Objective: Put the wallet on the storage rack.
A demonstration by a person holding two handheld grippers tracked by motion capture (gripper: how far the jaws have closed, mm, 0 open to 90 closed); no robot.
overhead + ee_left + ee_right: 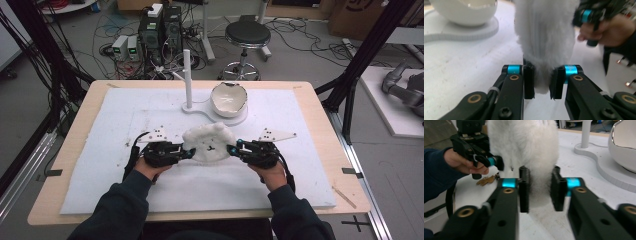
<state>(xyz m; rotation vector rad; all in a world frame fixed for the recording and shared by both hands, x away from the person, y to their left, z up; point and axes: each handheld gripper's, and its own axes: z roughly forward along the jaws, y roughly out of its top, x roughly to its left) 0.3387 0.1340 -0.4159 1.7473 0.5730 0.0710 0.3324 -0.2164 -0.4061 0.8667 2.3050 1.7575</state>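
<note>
Between the left gripper (186, 151) and right gripper (233, 148), both clamped on it, hangs a white fluffy cloth (210, 142).

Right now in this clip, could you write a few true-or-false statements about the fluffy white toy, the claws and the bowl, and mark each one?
1. Both claws grip the fluffy toy from opposite sides. True: the left claw and the right claw each pinch an edge of it.
2. The toy lies inside the white bowl. False: it is nearer the person, apart from the bowl.
3. The bowl sits on a white base that also carries an upright post. True.
4. The left claw hangs open over bare foam. False: its jaws squeeze the fur.
5. A stool stands on the floor beyond the table. True.
</note>
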